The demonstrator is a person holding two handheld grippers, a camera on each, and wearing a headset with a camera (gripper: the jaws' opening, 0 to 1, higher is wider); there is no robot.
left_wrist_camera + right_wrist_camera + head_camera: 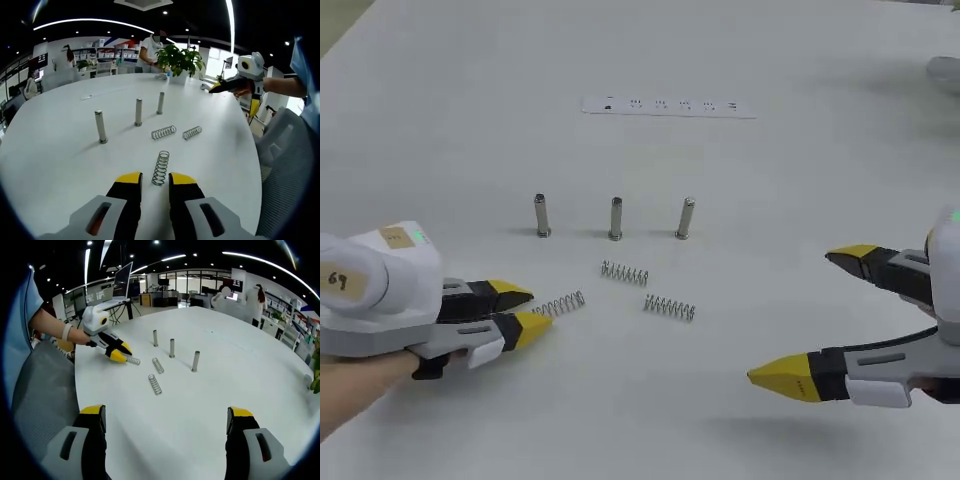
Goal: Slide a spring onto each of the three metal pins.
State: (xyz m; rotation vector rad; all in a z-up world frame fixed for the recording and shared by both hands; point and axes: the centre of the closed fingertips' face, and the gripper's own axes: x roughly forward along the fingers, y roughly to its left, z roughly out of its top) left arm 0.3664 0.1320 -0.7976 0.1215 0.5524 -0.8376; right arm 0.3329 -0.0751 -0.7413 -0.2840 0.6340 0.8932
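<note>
Three metal pins [541, 216] [616, 218] [685, 218] stand upright in a row on the white table [460, 130], all bare. Three springs lie flat in front of them: one on the left [560, 304], one in the middle [625, 272], one on the right [669, 307]. My left gripper [532, 310] is low over the table, its jaws a little apart, and the left spring [161, 167] lies just ahead of its tips, outside them. My right gripper [798, 316] is wide open and holds nothing, well to the right of the springs [154, 384].
A white label strip [668, 106] lies on the table beyond the pins. In the left gripper view a potted plant [181, 60] stands at the far table edge, with people behind it. A laptop [122, 285] stands on a desk beyond the table.
</note>
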